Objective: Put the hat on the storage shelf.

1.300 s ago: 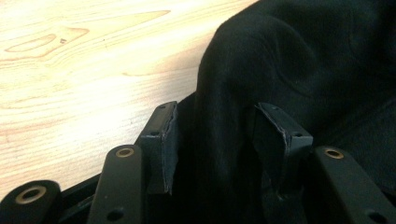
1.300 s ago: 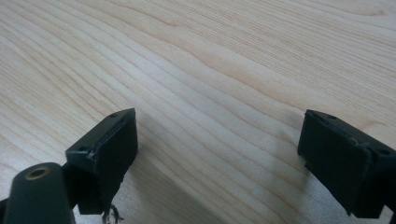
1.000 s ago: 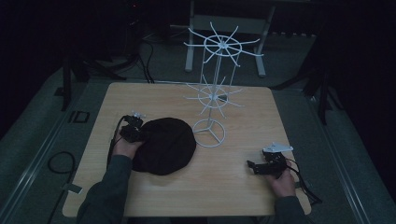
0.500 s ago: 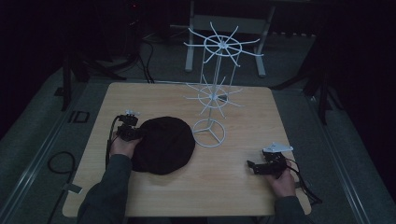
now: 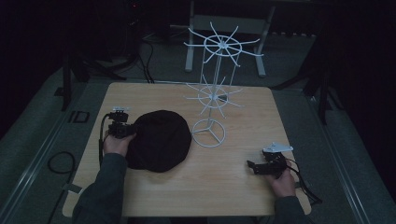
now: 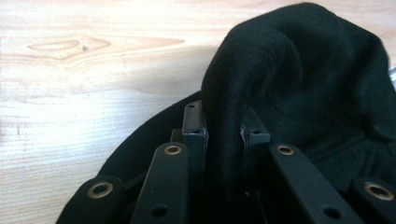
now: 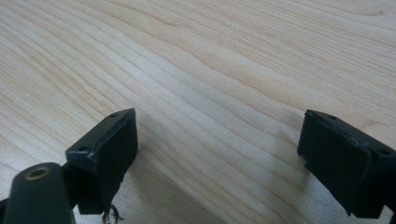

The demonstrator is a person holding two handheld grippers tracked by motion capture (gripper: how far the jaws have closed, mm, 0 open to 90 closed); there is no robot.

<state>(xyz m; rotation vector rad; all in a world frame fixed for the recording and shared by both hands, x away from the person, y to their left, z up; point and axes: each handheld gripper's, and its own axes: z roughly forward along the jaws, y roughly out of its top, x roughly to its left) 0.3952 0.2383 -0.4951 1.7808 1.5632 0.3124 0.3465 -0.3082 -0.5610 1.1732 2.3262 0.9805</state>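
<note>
- The black hat (image 5: 159, 140) lies on the left half of the wooden table (image 5: 233, 186), its soft crown up — a dark, felt-like fabric.
- The left gripper (image 5: 122, 129) sits at the hat's left edge, held by the person's left hand (image 5: 116, 144).
- In the left gripper view the two black jaws are clamped on a raised fold of the hat's rim (image 6: 229, 126); the fabric stands pinched between the pads (image 6: 195, 126), having just been closed upon.
- The rest of the hat (image 6: 317, 79) bulges beyond the jaws, and the bare wood of the table (image 6: 93, 70) shows to the left of it.
- The right gripper (image 5: 261, 167) rests low near the table's front right corner, well apart from the hat, in the person's right hand (image 5: 282, 179).
- Its jaws stand wide apart — the right gripper view shows plain wood grain (image 7: 215, 84) between the two pads (image 7: 112, 140).
- A white wire display stand (image 5: 212, 93) with spoked arms rises just to the right of the hat, its ring base (image 5: 208, 133) near the hat's edge.
</note>
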